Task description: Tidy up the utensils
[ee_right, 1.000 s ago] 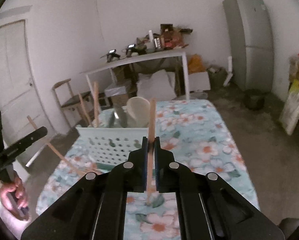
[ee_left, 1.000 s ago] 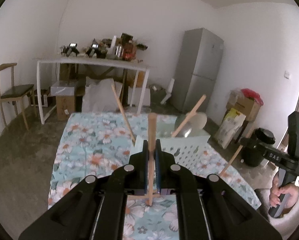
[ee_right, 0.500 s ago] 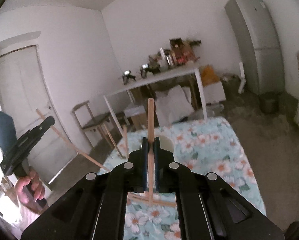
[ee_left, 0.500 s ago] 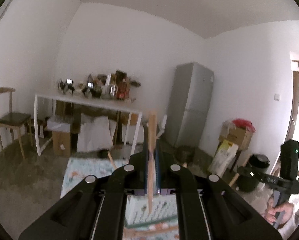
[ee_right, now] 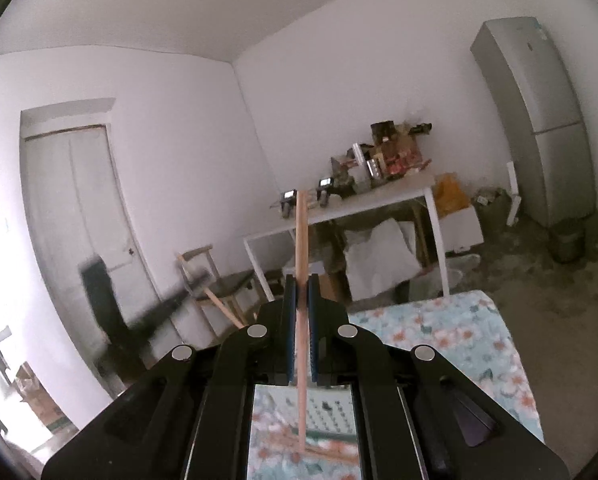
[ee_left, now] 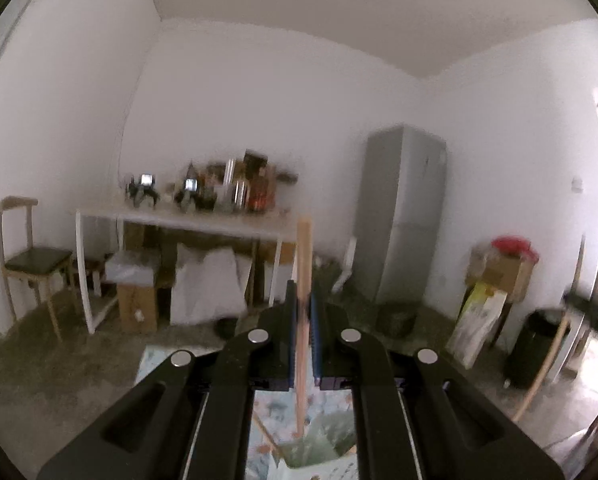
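Left gripper point(ee_left: 303, 304): jaws pinching a wooden chopstick point(ee_left: 303, 264), held upright, top end sticking above the fingertips, lower end hanging below the grip. Under it, between the gripper links, a corner of the pale perforated basket point(ee_left: 319, 462) on the floral tablecloth point(ee_left: 267, 408); another wooden stick leans at the basket edge.

Right gripper point(ee_right: 302, 286): jaws clamped on a second chopstick point(ee_right: 301, 240), also near vertical. Its lower end hangs over the floral-cloth table point(ee_right: 459, 340), with the basket's point(ee_right: 331, 412) holed wall just behind it and more wooden sticks lying crosswise on the cloth below.

In the right view the left gripper shows as a dark blur at left point(ee_right: 147, 320), a stick in it.

Farther back: white side table point(ee_left: 179, 220) loaded with clutter, wooden chair point(ee_left: 23, 256) to its left, grey fridge point(ee_left: 403, 216) to its right, black bin point(ee_left: 533, 344) and cardboard boxes point(ee_left: 499, 272) by the right wall. Frames motion-blurred.
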Motion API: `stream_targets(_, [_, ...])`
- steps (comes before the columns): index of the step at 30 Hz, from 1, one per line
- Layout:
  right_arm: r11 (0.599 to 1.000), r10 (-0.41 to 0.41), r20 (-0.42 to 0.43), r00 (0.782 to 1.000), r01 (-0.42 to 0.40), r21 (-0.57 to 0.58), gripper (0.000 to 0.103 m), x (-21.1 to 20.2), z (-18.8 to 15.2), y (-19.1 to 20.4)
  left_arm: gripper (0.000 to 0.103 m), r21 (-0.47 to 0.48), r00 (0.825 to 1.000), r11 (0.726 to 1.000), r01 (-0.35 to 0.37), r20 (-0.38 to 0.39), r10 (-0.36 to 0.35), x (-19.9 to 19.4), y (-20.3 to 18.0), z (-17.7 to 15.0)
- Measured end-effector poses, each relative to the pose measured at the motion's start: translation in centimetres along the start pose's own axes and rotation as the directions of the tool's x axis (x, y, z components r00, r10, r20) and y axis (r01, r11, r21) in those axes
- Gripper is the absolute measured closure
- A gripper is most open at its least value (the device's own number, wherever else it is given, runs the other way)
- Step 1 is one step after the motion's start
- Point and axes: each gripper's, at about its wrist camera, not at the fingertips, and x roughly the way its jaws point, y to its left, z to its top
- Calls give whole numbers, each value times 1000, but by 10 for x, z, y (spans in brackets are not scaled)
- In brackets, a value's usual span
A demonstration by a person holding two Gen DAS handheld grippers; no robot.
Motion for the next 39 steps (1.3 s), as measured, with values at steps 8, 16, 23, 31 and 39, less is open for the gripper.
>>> stream_targets(8, [999, 46, -9, 999, -46, -28, 99, 49, 11, 14, 82, -20, 969, 1000, 16, -246, -20, 59, 6, -61])
stream_targets(16, [996, 85, -53, 995, -85, 10, 99, 101, 11, 24, 25, -37, 981, 997, -62, -185, 54, 17, 21, -62])
stream_targets(23, [985, -47, 12, 999, 48, -167, 99, 125, -12, 49, 25, 0, 987, 996, -95, -130, 94, -35, 27, -66])
stream_targets(31, [959, -88, -169, 982, 37, -282, 97, 165, -74, 59, 25, -23, 983, 992, -122, -141, 117, -67, 41, -76])
stream_targets(39, [973, -28, -301, 953, -43, -226, 81, 154, -89, 50, 25, -236, 945, 968, -86, -327, 4, -49, 82, -118])
